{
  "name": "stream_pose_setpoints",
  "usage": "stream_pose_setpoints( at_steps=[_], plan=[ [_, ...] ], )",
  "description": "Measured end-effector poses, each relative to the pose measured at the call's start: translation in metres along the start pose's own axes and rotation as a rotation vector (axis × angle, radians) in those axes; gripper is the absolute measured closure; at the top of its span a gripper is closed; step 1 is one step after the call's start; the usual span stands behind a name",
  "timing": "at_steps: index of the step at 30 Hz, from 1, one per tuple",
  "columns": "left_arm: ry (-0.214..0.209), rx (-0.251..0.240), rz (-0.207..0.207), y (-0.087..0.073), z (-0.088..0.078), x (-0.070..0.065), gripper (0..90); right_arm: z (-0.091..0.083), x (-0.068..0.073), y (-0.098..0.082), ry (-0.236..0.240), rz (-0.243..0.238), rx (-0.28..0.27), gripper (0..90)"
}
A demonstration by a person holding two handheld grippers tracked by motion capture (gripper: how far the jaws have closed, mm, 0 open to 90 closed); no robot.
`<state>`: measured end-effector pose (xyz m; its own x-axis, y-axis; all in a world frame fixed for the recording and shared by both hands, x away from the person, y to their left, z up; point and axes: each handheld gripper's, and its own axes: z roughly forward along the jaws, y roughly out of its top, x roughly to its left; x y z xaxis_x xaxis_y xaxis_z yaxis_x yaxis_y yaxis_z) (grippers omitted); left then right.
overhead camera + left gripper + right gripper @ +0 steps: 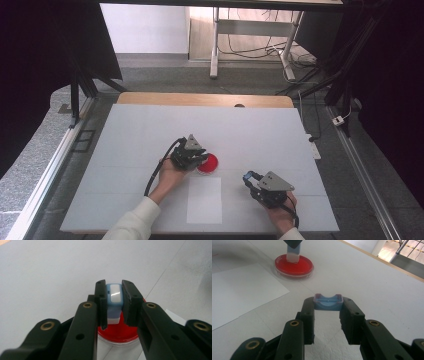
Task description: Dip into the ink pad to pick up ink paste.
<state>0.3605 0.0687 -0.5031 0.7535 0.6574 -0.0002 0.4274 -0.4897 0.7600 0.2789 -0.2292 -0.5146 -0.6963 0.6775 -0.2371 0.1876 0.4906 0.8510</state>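
Your left gripper [112, 302] is clamped on a small light-blue and white plastic block [113, 303], gripped by its 2 side faces with its long axis upright, and it hangs directly over the shallow round clear dish with red contents [208, 163]; in the right gripper view the block's pale lower end [293, 257] sits at or just above the red surface, and whether it actually touches cannot be settled from these pictures. That vertical relation is what the coming move turns on: judged from the scene, the block need only go straight down or come straight up, with no sideways travel. Your right gripper [328, 305] is closed on a light-blue plastic cap with an open, scooped top [328, 302], held by its 2 ends so its long axis runs across the jaws. It rests near the table's front right, well apart from the dish. The left gripper is plainly the nearer tool; the dish lies ahead and to the left of the right one. A white sheet of paper [204, 200] lies flat between the 2 hands, just in front of the dish, on the white table [150, 130]. Nothing stands between cap and block; the paper is the sole item under a direct path, and it poses no obstruction in my judgement.
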Motion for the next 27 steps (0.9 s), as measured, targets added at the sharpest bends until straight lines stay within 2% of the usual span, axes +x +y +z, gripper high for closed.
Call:
stream_pose_setpoints(
  at_steps=[16,27],
  plan=[
    [-0.012,-0.005,-0.011,-0.0032,-0.0017,0.0017,76.0,-0.0009,0.0001,0.0004,-0.003,0.000,-0.004,65.2],
    [0.002,-0.007,-0.010,-0.0007,-0.0034,0.0003,75.8,-0.0007,-0.0003,0.0003,-0.001,0.002,-0.005,65.2]
  ],
)
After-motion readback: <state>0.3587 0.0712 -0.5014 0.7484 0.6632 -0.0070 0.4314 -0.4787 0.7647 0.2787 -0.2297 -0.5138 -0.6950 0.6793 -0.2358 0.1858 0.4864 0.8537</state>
